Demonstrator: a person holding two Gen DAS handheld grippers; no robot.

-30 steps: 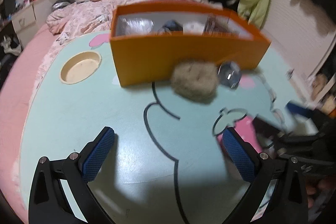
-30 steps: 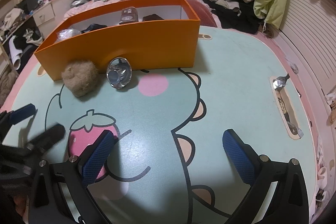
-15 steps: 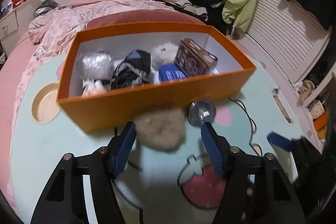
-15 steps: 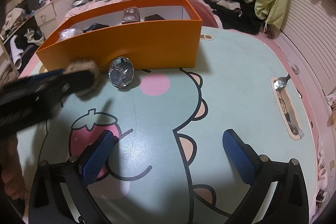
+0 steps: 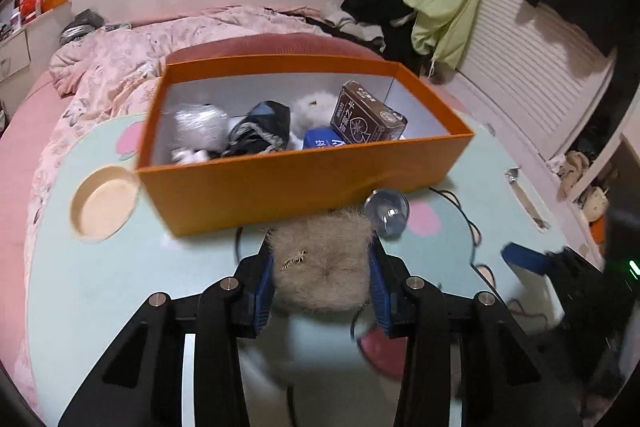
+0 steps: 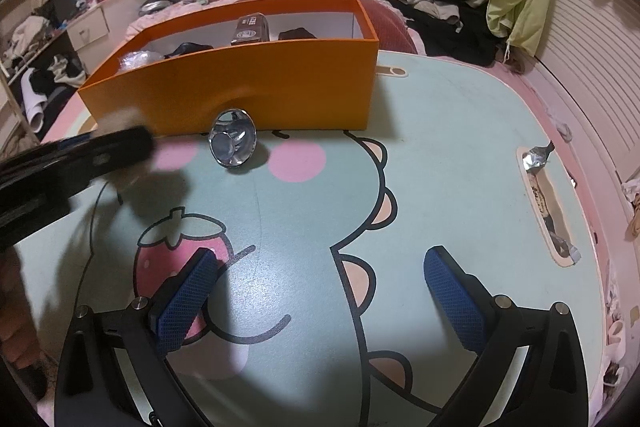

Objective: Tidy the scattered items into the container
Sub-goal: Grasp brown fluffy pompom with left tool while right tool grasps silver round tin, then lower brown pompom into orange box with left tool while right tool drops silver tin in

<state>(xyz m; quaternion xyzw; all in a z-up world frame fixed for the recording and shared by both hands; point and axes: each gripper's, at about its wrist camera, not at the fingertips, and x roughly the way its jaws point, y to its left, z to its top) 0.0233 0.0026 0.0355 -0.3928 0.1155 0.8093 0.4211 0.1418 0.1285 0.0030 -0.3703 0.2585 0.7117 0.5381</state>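
Observation:
My left gripper (image 5: 320,279) is shut on a beige furry pom-pom (image 5: 322,263) and holds it above the table, in front of the orange box (image 5: 304,183). The box holds several items, among them a brown tin (image 5: 366,117) and a silver foil ball (image 5: 200,123). A shiny metal cup (image 5: 386,213) lies on its side against the box front; it also shows in the right wrist view (image 6: 233,143). My right gripper (image 6: 320,297) is open and empty, low over the table. The left gripper (image 6: 72,163) crosses the right wrist view as a blur at the left.
The table (image 6: 460,167) has a cartoon print with a strawberry (image 6: 180,247). A round recessed cup holder (image 5: 104,203) lies left of the box. A slot with foil scraps (image 6: 544,203) runs along the right edge. A pink bed (image 5: 120,67) and clothes lie behind.
My left gripper closed on the pom-pom and lifted it off the table toward the box. The right gripper has stayed still and open.

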